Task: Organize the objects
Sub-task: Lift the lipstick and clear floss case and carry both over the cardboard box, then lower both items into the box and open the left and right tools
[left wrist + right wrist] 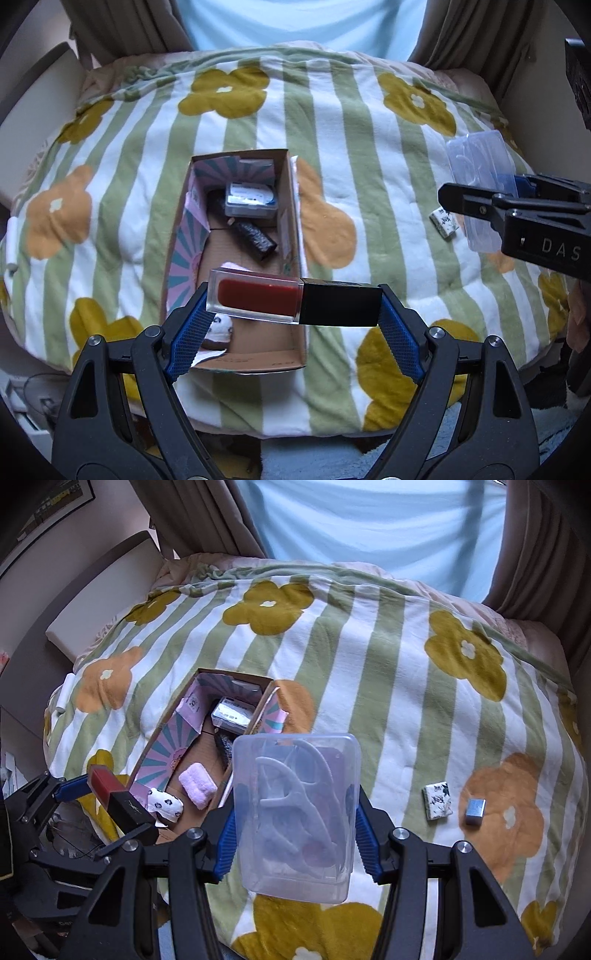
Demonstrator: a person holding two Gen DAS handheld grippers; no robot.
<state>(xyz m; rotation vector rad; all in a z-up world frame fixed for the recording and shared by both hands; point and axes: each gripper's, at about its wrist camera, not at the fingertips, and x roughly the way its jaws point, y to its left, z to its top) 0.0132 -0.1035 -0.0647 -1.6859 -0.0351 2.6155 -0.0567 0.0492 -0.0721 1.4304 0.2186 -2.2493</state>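
My left gripper (293,308) is shut on a lip gloss tube (258,297) with red fill and a black cap, held crosswise above the near end of an open cardboard box (295,354). The same lip gloss tube (118,799) shows at the left of the right wrist view. My right gripper (295,836) is shut on a clear plastic case (295,812) of white floss picks, held above the blanket to the right of the cardboard box (162,734). That clear case (480,166) also appears at the right in the left wrist view. Inside the box lie a small grey case (251,201), a black roll (256,240), a pink towel (197,784) and a spotted white pouch (165,804).
A flowered, green-striped blanket (388,686) covers the surface. On it at the right lie a small white patterned block (437,800) and a small metal cube (475,811). Behind hang brown curtains (192,513) and a pale blue sheer. A white panel (99,602) stands at the left.
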